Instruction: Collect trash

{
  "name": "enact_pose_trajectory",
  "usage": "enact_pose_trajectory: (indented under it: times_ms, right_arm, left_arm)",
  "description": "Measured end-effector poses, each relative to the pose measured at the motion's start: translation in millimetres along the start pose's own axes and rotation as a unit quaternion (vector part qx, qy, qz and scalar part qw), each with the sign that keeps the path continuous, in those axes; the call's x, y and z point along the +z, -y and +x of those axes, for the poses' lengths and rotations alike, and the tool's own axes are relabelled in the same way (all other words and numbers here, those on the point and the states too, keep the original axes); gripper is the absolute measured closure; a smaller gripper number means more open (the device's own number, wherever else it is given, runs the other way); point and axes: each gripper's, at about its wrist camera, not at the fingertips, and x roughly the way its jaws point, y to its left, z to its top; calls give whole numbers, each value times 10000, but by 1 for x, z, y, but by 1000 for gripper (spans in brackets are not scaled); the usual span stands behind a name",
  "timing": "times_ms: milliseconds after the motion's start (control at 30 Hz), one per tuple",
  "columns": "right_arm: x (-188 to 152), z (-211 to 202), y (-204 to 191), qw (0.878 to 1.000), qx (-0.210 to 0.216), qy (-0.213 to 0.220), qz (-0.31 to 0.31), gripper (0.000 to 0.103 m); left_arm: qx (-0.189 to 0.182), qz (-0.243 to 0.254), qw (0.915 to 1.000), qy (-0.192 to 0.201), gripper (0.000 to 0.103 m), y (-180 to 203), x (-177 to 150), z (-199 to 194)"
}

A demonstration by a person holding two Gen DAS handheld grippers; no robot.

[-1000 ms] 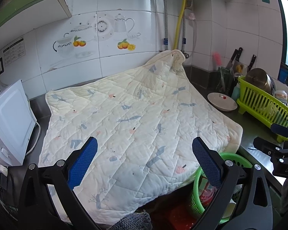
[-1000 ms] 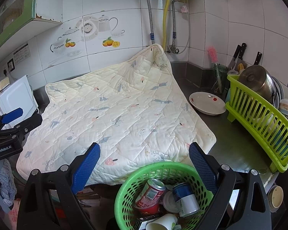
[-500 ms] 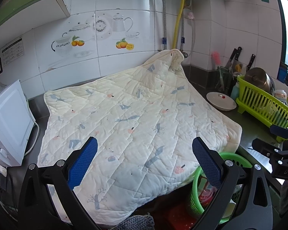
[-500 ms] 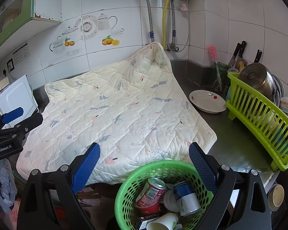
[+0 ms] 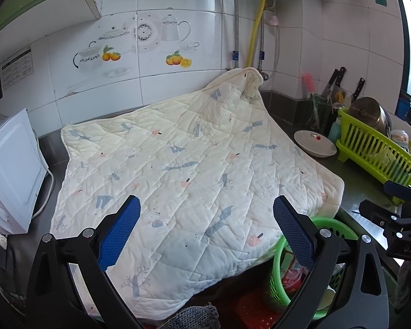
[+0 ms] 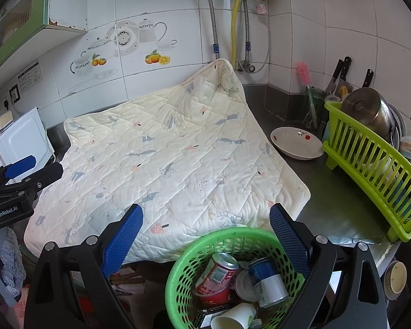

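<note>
Green basket [image 6: 233,242] half hidden behind quilt [image 5: 178,164]; both tongs [image 5: 205,227] [image 6: 205,235] spread, empty.

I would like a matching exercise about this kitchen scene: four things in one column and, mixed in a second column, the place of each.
Things:
1. red can
2. white bowl
3. metal pot
4. quilted blanket

Places:
A. spread over the counter
B. in the lime dish rack
C. in the green basket
D. on the counter, between blanket and dish rack

Pairs: 1-C, 2-D, 3-B, 4-A
</note>
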Motion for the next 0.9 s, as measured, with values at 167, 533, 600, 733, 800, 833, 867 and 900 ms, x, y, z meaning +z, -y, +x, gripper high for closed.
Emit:
enact_pose_trajectory:
  times_ms: [167, 533, 600, 733, 800, 833, 867, 900]
  right_arm:
    - [0, 1, 0, 10000, 5, -18, 22, 13]
    - [0, 2, 1, 10000, 46, -43, 47, 12]
    - [0, 2, 0, 10000, 43, -49, 49, 12]
    - [0, 3, -1, 10000, 50, -61, 57, 12]
    - [0, 4, -2, 9999, 54, -68, 56, 12]
    - [0, 3, -2, 9999, 54, -68, 58, 12]
    - [0, 4, -2, 9999, 61, -73, 66, 12]
    - [0, 4, -2, 9999, 71, -78, 69, 12]
  left_arm:
    - [15, 8, 10000, 1, 7, 1, -1, 0]
    - [-23, 21, 10000, -54, 7, 0, -2, 3]
    - [-27, 23, 10000, -62, 7, 0, -3, 4]
    - [-45, 25, 10000, -76, 7, 1, -3, 5]
    - [-44, 31, 10000, -74, 7, 2, -3, 6]
    - [-41, 29, 10000, -79, 7, 2, -3, 6]
    - [-34, 17, 10000, -80, 7, 2, -2, 6]
    - [-35, 9, 10000, -87, 7, 2, -2, 6]
